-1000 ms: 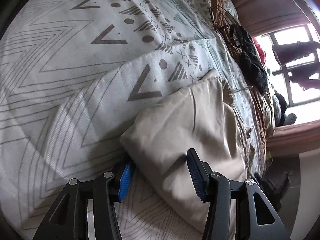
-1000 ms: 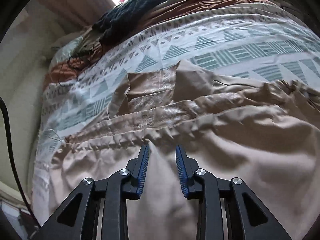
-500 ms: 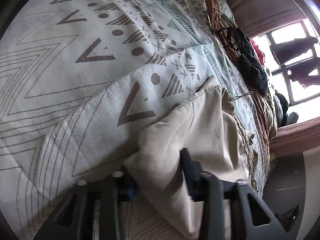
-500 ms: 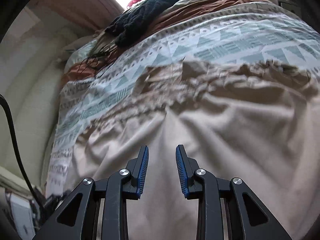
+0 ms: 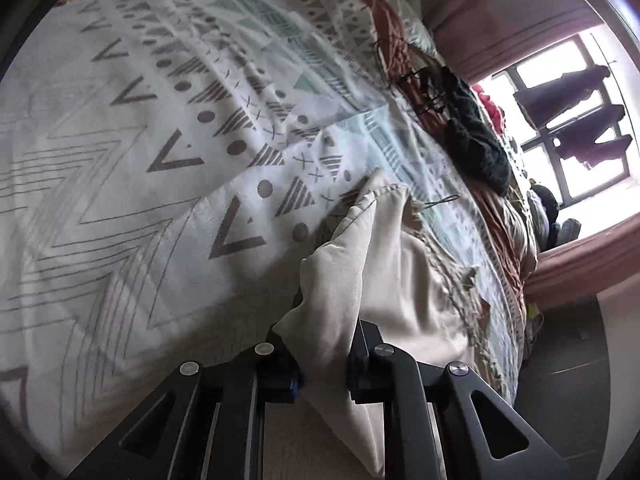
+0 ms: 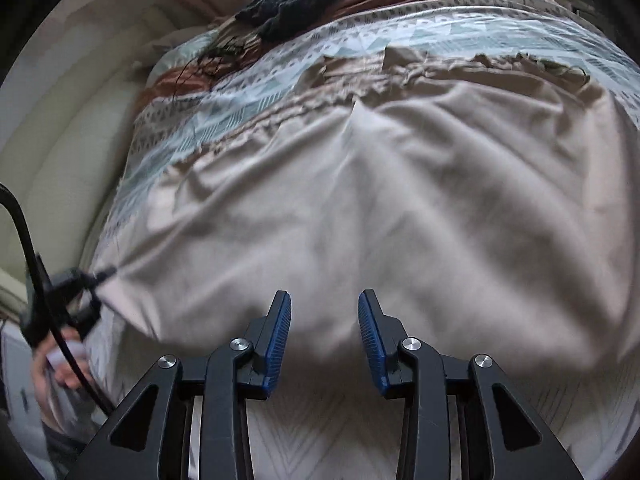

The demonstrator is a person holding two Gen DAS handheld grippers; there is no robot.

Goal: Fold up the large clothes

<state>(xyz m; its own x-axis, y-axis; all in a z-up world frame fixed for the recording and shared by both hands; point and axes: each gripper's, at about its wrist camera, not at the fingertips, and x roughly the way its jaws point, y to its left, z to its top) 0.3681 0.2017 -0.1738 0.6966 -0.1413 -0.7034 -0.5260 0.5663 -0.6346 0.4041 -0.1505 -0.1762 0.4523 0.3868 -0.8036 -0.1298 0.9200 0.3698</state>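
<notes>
Left gripper [image 5: 322, 354] pinches the beige garment's [image 6: 360, 208] corner.
Right gripper [image 6: 324, 332] released, seemingly hovering above; one-sided pulling could skew the fold.

left fingers [image 5: 324, 344] clamped — right fingers [image 6: 280, 332] apart

Patterned bedspread [image 5: 168, 152] under dark knit pile [image 5: 476, 144]; window [image 5: 568, 128] behind.

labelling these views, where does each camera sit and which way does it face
Left wrist: on the left tool, looking along the patterned bedspread toward the window; its fingers clamp the beige garment.
Right wrist: on the right tool, open above the beige garment; the left tool shows far left.
Shared: garment, bedspread, dark knit pile.
</notes>
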